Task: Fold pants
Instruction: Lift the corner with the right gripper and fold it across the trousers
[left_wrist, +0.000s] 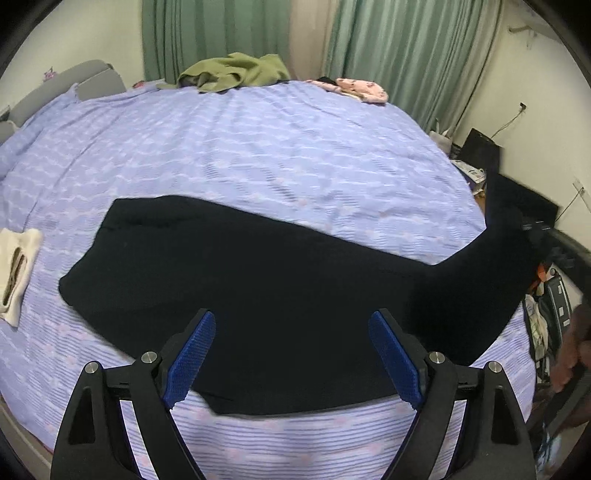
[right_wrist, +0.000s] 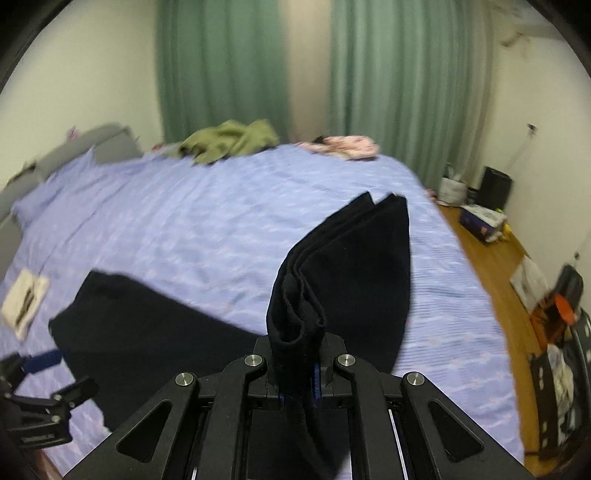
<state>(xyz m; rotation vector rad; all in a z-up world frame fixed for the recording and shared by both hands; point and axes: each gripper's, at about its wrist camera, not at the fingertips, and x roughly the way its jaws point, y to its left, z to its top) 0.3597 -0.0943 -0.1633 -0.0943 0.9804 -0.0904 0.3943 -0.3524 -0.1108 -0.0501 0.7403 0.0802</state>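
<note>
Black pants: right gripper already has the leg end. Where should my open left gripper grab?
Probably the waist end of the black pants, lying flat at the far left on the bed. Bring the left gripper down over that straight edge; the right gripper holds the leg ends up.

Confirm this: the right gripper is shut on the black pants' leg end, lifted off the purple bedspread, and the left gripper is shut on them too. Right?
Not quite. The left gripper is open, empty, above the black pants, as the left wrist view shows. The right gripper is shut on the leg end over the purple bedspread.
</note>
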